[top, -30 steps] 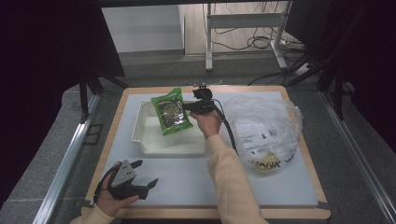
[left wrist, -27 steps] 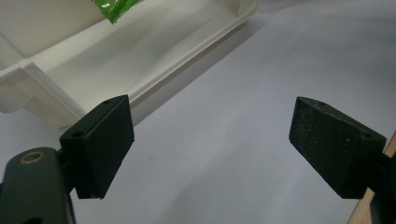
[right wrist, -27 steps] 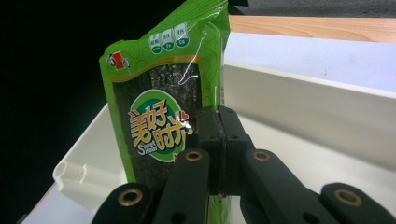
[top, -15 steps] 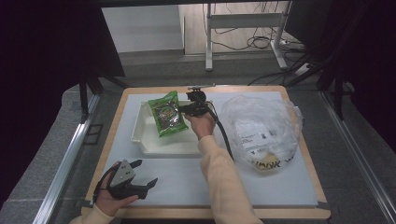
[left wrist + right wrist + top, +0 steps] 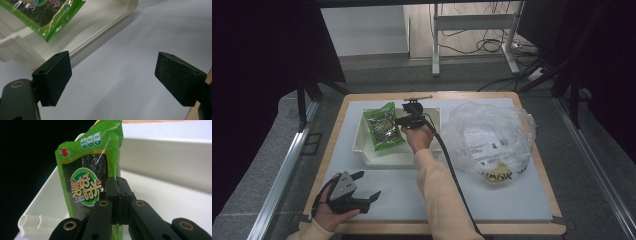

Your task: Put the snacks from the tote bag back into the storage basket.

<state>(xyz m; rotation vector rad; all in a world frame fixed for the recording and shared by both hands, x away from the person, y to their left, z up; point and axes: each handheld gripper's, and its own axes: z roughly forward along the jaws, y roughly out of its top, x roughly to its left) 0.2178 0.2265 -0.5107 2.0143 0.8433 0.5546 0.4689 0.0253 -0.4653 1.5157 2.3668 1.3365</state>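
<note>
Right gripper (image 5: pixel 398 120) clamping the edge of a green seaweed snack packet (image 5: pixel 383 127), jaws pressed together on the foil as seen in the right gripper view (image 5: pixel 117 195). Packet (image 5: pixel 87 182) lying partly inside the white plastic tray (image 5: pixel 427 157), leaning with its top end over the tray's far-left rim, printed face toward the camera. Tray sitting on the white mat (image 5: pixel 512 200) covering the wooden tabletop (image 5: pixel 437 95), toward the far left of centre. Right hand (image 5: pixel 417 137) reaching forward over the tray, black cable trailing back along the cream sleeve (image 5: pixel 437 200).

Left gripper (image 5: pixel 362 195) resting low near the front left corner of the mat, held in the left hand (image 5: pixel 329 212), jaws spread wide and gripping nothing. In the left gripper view (image 5: pixel 112 80), both pads apart over bare mat, the tray's corner (image 5: pixel 22 50) and the lower end of the packet (image 5: pixel 50 17) showing beyond them.

Crumpled clear plastic bag (image 5: pixel 492 140) sitting to the right of the tray, just beside it, printed label and something yellowish inside, contents not otherwise clear.
</note>
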